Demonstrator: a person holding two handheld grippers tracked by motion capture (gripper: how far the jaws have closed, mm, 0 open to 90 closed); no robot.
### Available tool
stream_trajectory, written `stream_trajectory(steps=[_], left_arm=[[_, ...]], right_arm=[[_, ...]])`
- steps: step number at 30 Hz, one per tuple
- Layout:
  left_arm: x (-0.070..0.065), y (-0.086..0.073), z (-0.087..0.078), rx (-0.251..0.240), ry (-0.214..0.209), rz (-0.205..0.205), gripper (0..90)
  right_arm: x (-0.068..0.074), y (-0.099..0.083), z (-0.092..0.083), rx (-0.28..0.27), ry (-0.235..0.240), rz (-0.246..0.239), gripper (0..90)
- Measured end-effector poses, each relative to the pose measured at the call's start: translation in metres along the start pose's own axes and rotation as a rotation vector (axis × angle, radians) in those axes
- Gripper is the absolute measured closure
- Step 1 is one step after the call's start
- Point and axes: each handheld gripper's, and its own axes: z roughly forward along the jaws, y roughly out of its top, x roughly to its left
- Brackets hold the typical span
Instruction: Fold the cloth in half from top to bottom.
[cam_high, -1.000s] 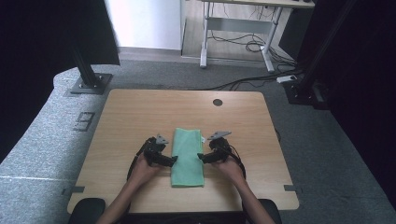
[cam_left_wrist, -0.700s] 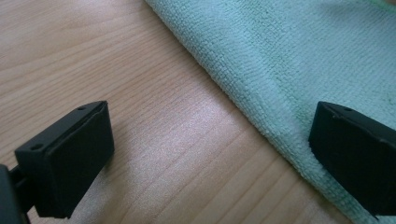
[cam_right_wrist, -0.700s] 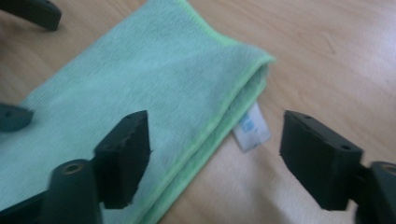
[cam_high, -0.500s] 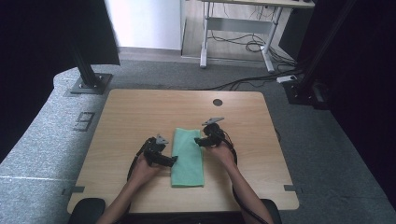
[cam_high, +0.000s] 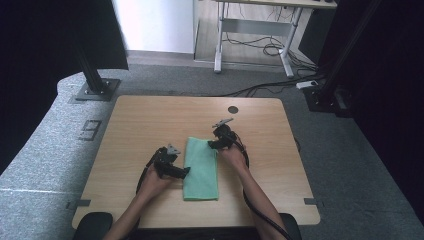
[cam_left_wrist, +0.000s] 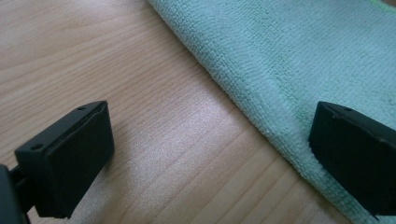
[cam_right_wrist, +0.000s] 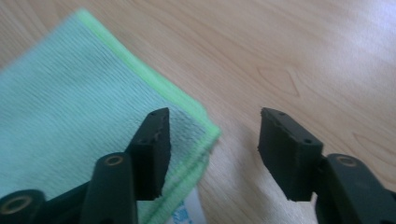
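Since the earlier frames, the right gripper (cam_high: 214, 144) has travelled from the middle of the towel's right edge toward the far side of the table (cam_high: 140, 120), and now sits at the far right corner of the green towel (cam_high: 201, 170). Its jaws have just been closing; in the right gripper view they stand partly spread, one jaw over the towel corner (cam_right_wrist: 205, 128), the other over bare wood. The corner lies between them but the pads do not yet press on it.

The left gripper (cam_high: 181, 172) rests at the towel's left edge, about halfway along its length. Its jaws are spread wide (one over the wood, one over the cloth (cam_left_wrist: 280, 56)) and hold nothing.

The towel lies flat near the middle of the table, already folded into a narrow strip running near to far; layered edges show at the corner in the right gripper view.

Judged progress: at least one lengthwise fold appears complete. The next fold is not yet begun. Remaining steps are probably to pinch the far corner, lift it, and bring the far end toward the near end.
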Motion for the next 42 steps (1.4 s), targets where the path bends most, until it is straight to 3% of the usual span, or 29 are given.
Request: stream_trajectory(steps=[3, 11, 13, 21, 28, 37, 42], left_arm=[[0.0, 0.0, 0.0, 0.0, 0.002, -0.003, 0.1], [0.0, -0.002, -0.003, 0.005, -0.009, -0.006, 0.4], [-0.001, -0.004, -0.005, 0.009, -0.012, -0.005, 0.5], [-0.003, -0.005, -0.006, 0.006, -0.003, -0.002, 0.3], [-0.001, -0.003, -0.005, 0.005, -0.016, -0.006, 0.9], [-0.001, -0.001, -0.003, 0.003, 0.01, -0.019, 2.1], [-0.002, -0.002, -0.002, -0.003, 0.018, -0.026, 1.5]], right_arm=[[-0.002, -0.005, 0.002, -0.003, 0.013, 0.014, 43.9], [0.002, -0.008, -0.001, -0.016, 0.097, 0.047, 77.5], [0.002, -0.009, -0.001, -0.018, 0.114, 0.055, 81.8], [0.007, -0.006, -0.004, -0.016, 0.081, -0.022, 84.5], [0.009, 0.0, -0.023, -0.061, 0.111, -0.029, 84.8], [0.013, 0.005, -0.047, -0.106, 0.146, -0.045, 85.2], [0.02, 0.005, -0.067, -0.14, 0.163, -0.078, 85.1]])
